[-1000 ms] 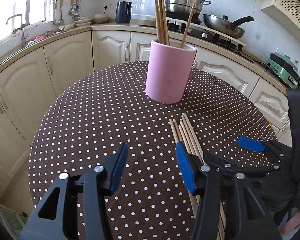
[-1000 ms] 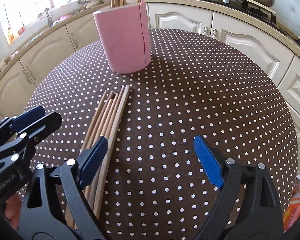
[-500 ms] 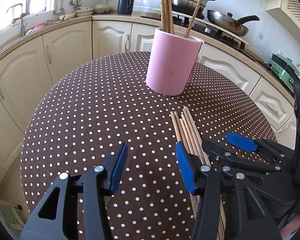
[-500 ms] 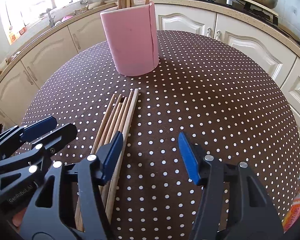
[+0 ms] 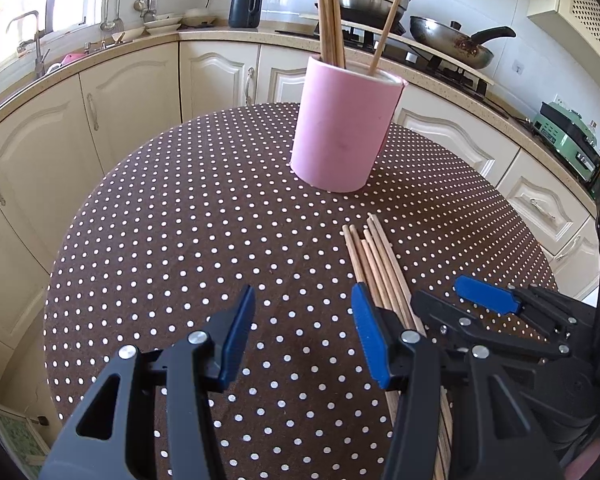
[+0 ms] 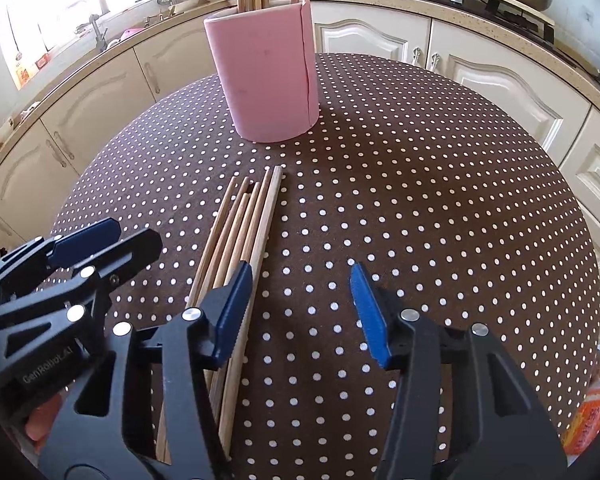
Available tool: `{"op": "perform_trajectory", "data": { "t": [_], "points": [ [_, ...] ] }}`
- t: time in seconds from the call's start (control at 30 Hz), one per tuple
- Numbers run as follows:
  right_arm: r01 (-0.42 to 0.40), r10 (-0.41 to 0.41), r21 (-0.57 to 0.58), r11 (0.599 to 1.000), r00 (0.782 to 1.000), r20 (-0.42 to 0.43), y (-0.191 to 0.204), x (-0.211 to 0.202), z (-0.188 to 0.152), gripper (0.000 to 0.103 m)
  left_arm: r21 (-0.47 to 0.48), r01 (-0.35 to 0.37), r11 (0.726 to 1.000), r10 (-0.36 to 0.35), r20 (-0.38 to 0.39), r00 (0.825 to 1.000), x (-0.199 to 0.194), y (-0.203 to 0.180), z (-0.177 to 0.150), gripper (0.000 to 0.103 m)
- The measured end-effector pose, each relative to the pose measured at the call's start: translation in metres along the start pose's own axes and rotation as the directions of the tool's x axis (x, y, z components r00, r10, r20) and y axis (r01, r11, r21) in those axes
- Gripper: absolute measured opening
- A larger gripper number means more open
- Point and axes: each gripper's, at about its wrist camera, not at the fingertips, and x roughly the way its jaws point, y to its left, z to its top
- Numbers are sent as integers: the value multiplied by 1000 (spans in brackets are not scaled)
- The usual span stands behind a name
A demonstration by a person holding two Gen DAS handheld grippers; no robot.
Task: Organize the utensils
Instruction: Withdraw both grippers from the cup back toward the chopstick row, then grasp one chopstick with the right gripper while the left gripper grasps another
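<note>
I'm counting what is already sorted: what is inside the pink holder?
Wooden chopsticks stand in the pink holder: a tight cluster at one side and one chopstick leaning apart. Only their upper parts show; the wall hides the lower ends and anything else inside.

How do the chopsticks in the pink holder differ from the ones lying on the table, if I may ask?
The chopsticks in the pink holder stand upright; the chopsticks on the table lie flat, bundled side by side. Those in the pink holder are partly hidden; those on the table are exposed. Both sets are plain wood.
</note>
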Motion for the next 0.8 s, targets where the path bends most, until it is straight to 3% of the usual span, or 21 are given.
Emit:
{"op": "perform_trajectory", "data": {
  "t": [0.23, 0.3, 0.37, 0.5, 0.57, 0.8],
  "points": [
    [14, -14, -3, 1000, 1000, -17, 6, 5, 8, 50, 11, 6, 1000, -6, 6, 1000, -4, 3, 0, 50],
    [22, -22, 7, 1000, 1000, -19, 4, 2, 4, 43, 16, 18, 1000, -18, 2, 1000, -4, 2, 0, 50],
    [65, -65, -3, 998, 998, -2, 3, 2, 1, 27, 27, 31, 999, -31, -5, 1000, -3, -1, -1, 50],
    [58, -58, -17, 998, 998, -1, -2, 6, 6, 22, 45, 42, 998, -40, -33, 999, 3, -11, -1, 50],
    [59, -59, -30, 998, 998, 8, -6, 6, 6, 14, 54, 46, 997, -44, -45, 998, 5, -15, -3, 50],
    [-50, 50, 10, 999, 998, 24, -30, 4, 4, 8, 26, 1, 1000, 1, -101, 995, 16, -21, -2, 52]
  ]
}}
